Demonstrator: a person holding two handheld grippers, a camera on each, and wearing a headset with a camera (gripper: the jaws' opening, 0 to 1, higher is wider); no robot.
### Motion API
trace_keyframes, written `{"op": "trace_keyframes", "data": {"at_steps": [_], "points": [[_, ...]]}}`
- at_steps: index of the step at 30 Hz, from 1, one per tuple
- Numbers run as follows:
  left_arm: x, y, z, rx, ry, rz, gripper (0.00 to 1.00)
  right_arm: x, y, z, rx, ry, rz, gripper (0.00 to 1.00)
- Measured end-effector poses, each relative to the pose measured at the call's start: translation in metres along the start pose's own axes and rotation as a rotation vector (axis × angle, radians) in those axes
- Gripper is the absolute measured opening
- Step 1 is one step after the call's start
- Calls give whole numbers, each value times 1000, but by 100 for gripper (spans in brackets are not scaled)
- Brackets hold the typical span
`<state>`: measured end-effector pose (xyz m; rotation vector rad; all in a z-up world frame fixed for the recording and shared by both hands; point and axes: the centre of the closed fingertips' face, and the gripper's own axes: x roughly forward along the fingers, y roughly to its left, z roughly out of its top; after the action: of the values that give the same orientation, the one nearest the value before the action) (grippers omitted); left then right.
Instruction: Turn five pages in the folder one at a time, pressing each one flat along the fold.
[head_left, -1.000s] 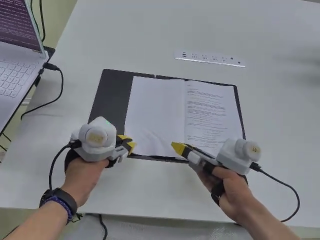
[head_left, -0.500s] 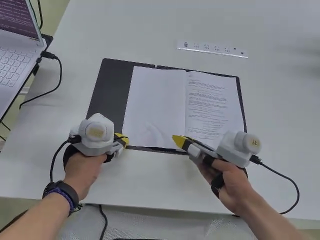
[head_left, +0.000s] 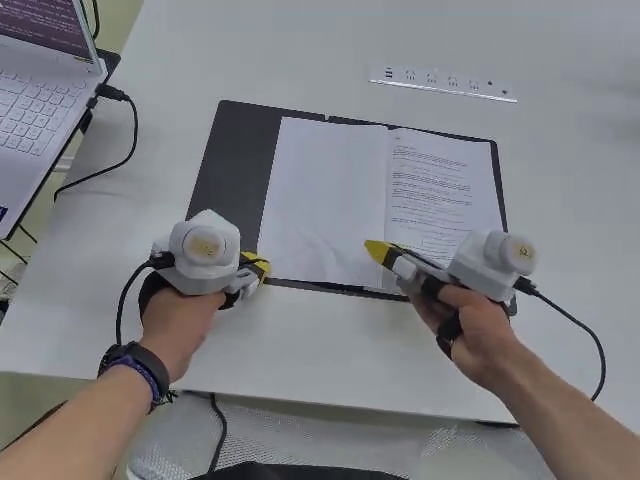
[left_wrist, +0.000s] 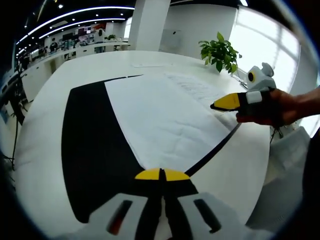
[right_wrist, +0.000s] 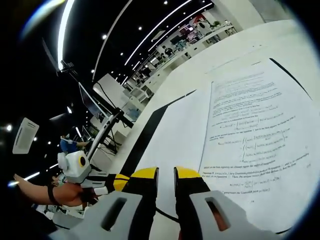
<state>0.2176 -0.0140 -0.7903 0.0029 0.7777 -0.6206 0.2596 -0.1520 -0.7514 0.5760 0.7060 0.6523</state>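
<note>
The folder (head_left: 235, 170) lies open and flat on the desk (head_left: 300, 60), just in front of both hands. Since a second ago it has not been disturbed; the shift seen in the head view is mostly the camera's. What has changed is that the right gripper (head_left: 378, 248) has been carried further in over the folder's near edge, so that its tip is now held above the bottom of the pages, just beside the fold (head_left: 386, 200). Its jaws are seen slightly apart in its own view, with nothing between them. The left gripper (head_left: 258, 266) has been kept at the near left edge of the folder, jaws brought together on nothing.

This is judged to be an approach to the fold for pressing, or to the next page's lower corner; no page is yet being lifted.

Inside the folder, a blank leaf (head_left: 325, 195) is laid to the left of the fold and a printed page (head_left: 445, 195) to the right, with the black inner cover left bare at the far left. How many sheets lie beneath cannot be told.

Further out, a power strip (head_left: 443, 84) is set beyond the folder and a laptop (head_left: 35, 60) at the far left.
</note>
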Motion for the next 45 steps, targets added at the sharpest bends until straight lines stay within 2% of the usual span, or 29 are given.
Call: {"op": "trace_keyframes", "data": {"at_steps": [6, 10, 12, 18, 24, 27, 33, 40, 45], "points": [[1, 0, 1, -13, -4, 2, 0, 15, -13, 25, -13, -23, -4, 8], [1, 0, 1, -17, -3, 2, 0, 22, -22, 36, -6, -33, -13, 8], [2, 0, 1, -22, -3, 2, 0, 22, -19, 36, 3, -44, -14, 7], [2, 0, 1, -18, 0, -3, 0, 30, -20, 44, -5, -33, -11, 6], [2, 1, 0, -21, 1, -2, 0, 35, -26, 48, 10, -32, -18, 5], [3, 0, 0, 2, 14, -4, 0, 36, -28, 47, 15, -28, -18, 4], [-2, -5, 2, 5, 17, -14, 0, 38, -34, 47, 24, -24, -30, 0], [-4, -7, 4, 5, 15, -15, 0, 42, -36, 55, 43, -43, -20, 0], [-2, -4, 5, 10, 16, -19, 0, 49, -43, 66, 47, -69, -41, 0]]}}
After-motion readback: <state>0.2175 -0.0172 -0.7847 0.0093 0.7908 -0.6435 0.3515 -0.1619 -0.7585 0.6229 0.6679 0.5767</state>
